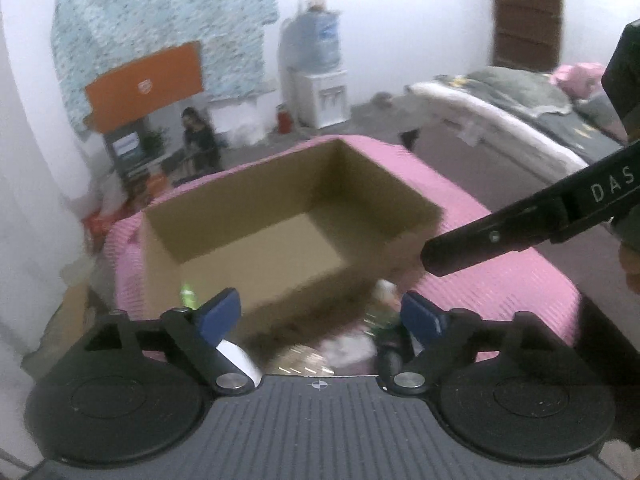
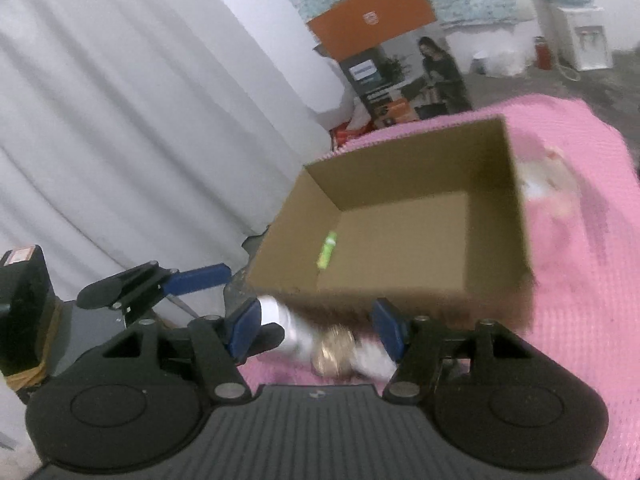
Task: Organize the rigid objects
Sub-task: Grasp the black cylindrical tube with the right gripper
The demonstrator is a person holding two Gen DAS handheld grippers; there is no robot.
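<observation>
An open cardboard box stands on a pink cloth. A small green tube lies on the box floor. In front of the box's near wall lie blurred items: a white bottle with a gold round part, and a green-and-white item. My left gripper is open wide, just short of the box, with nothing gripped. My right gripper is open, its pads either side of the white bottle without pressing it. One of the right gripper's black fingers reaches in from the right.
A white curtain hangs at the left. Behind the box stand an orange-and-black carton, a water dispenser and a low bed. A brown door is at the far right.
</observation>
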